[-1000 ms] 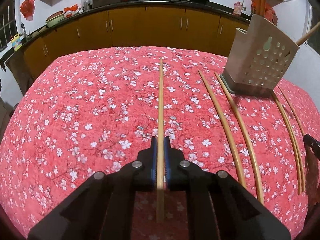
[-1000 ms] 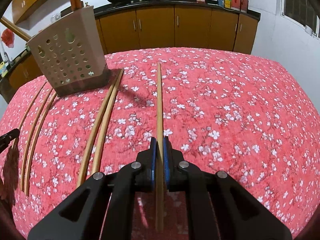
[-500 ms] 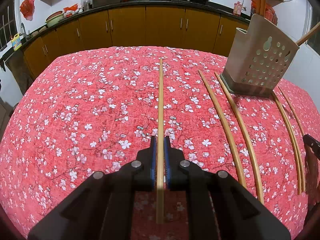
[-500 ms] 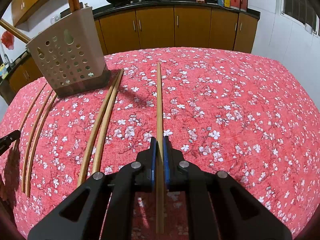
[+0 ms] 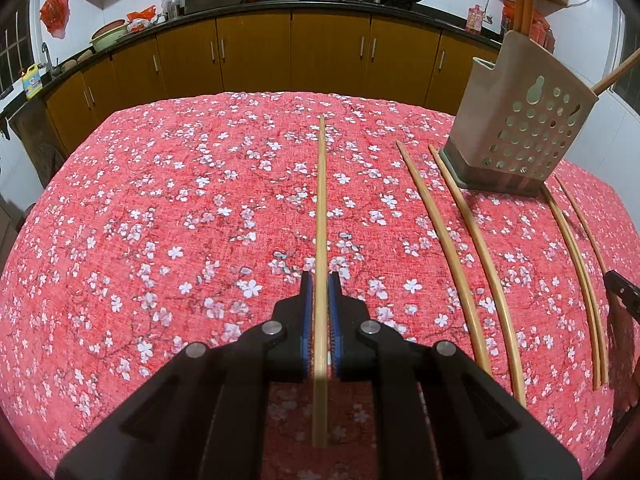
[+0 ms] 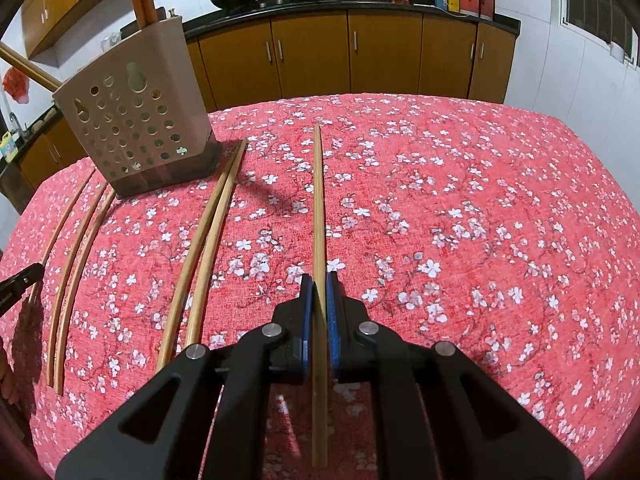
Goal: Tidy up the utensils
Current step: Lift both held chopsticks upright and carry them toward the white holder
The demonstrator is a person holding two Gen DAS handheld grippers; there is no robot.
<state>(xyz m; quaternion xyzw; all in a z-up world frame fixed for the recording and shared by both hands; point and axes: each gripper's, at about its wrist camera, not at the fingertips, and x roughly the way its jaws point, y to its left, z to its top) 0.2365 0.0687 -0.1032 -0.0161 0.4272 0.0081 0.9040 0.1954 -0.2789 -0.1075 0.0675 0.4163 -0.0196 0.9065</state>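
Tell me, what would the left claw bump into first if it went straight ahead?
Probably nothing soon: beyond the left claw and its long wooden chopstick lies only the red flowered tablecloth. Depth is uncertain.

Barely anything is changing. In the right view the holder [image 6: 134, 130] is edging slightly rightward and nearer in frame, and the tip of the left gripper [image 6: 20, 282] at the left edge is sitting a little higher. The left view is showing no shift worth telling.

Brown cabinets [image 5: 256, 56] under a dark counter [image 5: 360, 2], white walls [image 6: 560, 80].
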